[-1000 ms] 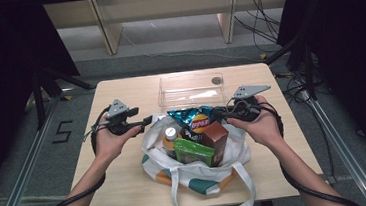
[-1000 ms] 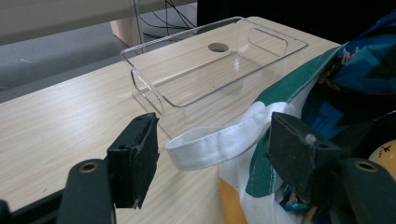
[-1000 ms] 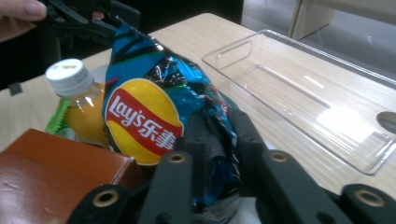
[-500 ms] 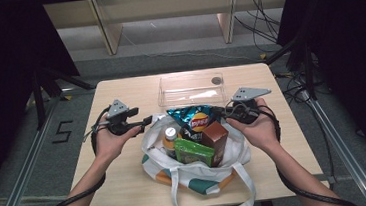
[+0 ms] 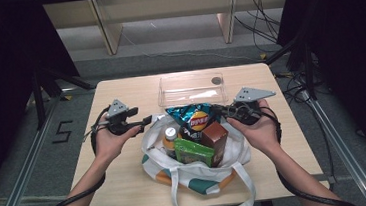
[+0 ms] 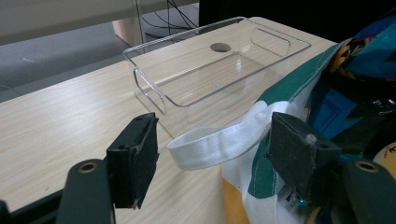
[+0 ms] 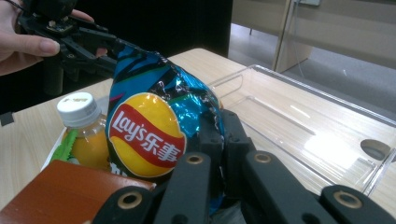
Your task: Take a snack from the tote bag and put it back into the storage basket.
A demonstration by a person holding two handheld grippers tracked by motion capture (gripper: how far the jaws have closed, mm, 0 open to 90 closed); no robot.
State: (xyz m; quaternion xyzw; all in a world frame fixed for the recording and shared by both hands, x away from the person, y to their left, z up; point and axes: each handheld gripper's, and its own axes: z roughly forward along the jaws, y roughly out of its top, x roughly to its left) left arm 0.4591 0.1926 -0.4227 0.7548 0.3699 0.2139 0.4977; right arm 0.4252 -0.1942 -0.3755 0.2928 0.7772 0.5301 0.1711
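Four items in tote bag (image 5: 196, 167); clear tray (image 5: 192, 88) behind it bare, so unpacking looks barely begun. Right gripper (image 7: 219, 140) jaws clamped on chip bag (image 7: 154, 126) edge. Left gripper (image 6: 215, 149) jaws wide, astride white bag handle (image 6: 219, 142). Chip bag blue, crinkled foil, upright in tote beside juice bottle (image 7: 81, 133), yellow-red logo

Clear bin (image 5: 192, 88) sits just behind bag (image 5: 196, 157), tight gap btwn. Tabletop (image 5: 122, 178) bare left & right of bag; bottle (image 5: 170, 136), box (image 5: 215, 135) crowd the chips (image 5: 196, 119).
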